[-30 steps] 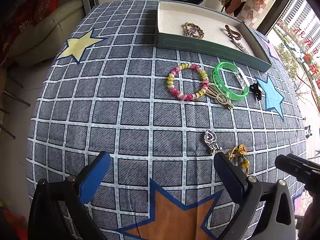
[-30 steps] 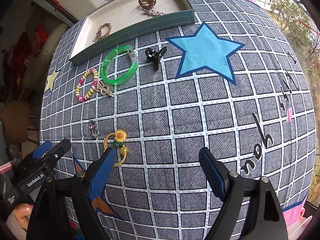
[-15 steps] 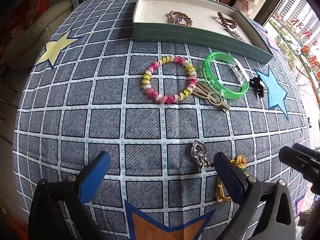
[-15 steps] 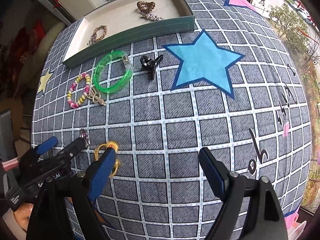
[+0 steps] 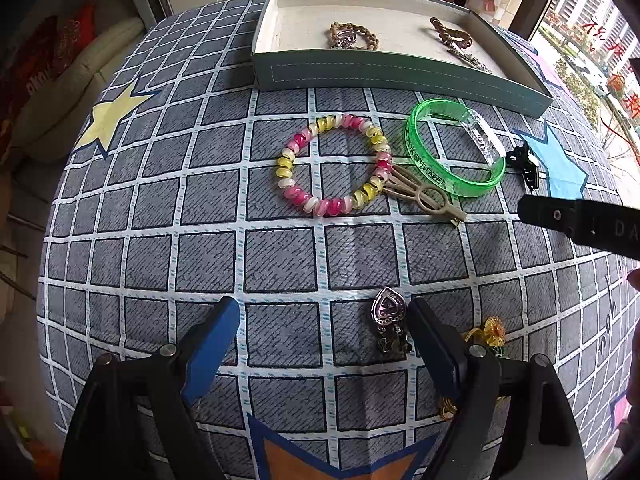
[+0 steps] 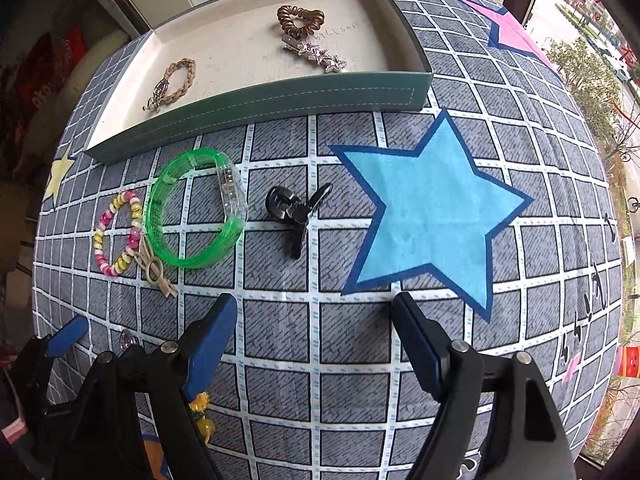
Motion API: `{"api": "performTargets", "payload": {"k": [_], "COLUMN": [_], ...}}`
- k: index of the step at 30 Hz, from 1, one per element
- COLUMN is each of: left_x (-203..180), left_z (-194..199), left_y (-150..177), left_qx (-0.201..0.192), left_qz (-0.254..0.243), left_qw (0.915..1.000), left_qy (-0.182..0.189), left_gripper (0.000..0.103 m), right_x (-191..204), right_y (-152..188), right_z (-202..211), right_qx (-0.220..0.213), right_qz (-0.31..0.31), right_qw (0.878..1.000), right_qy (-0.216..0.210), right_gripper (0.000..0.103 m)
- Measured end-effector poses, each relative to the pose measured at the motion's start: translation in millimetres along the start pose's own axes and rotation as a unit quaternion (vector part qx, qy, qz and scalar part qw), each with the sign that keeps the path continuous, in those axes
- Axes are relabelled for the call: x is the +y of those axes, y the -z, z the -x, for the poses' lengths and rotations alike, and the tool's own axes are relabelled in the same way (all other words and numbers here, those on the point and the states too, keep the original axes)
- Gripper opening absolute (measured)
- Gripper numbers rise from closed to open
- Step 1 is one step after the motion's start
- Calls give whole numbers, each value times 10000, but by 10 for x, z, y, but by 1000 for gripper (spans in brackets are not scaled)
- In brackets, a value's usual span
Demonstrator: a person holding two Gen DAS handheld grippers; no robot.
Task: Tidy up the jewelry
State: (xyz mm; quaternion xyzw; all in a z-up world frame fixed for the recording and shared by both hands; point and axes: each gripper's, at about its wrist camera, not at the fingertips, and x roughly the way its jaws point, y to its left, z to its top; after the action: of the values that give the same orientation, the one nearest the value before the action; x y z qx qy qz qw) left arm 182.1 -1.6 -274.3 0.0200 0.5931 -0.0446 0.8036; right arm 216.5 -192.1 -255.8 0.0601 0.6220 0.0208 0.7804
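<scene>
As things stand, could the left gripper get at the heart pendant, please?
Probably yes: the left gripper has its jaws open, having just been closing, and the heart pendant lies uncovered on the cloth beside one finger, nothing between.

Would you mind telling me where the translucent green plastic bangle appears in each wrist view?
Left wrist view: the translucent green plastic bangle lies upper right, right of the pink-and-yellow beaded bracelet.
Right wrist view: the bangle lies left of centre, left of the black hair claw clip.
Shared landmark: the green-walled tray just beyond it.
</scene>
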Motion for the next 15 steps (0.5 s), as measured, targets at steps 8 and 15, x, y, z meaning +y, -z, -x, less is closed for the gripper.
{"api": "performTargets", "payload": {"k": [8,15], "left_x": [-98,-186], "left_z": [77,85], "left_y": [-44,-53], "left_qx": [-79,-77], "left_qz": [-244,-207], "left_qw": [9996,9993], "left_qy": [81,318], "left_gripper": [63,30], "right_x": [120,285], "right_y": [-310,-472], "right_z": [-103,-164], "right_qx": [-162,-228], "right_qz": [100,281], "right_qw": [9996,9988], "right_qy": [208,332], "right_gripper": [64,23]}}
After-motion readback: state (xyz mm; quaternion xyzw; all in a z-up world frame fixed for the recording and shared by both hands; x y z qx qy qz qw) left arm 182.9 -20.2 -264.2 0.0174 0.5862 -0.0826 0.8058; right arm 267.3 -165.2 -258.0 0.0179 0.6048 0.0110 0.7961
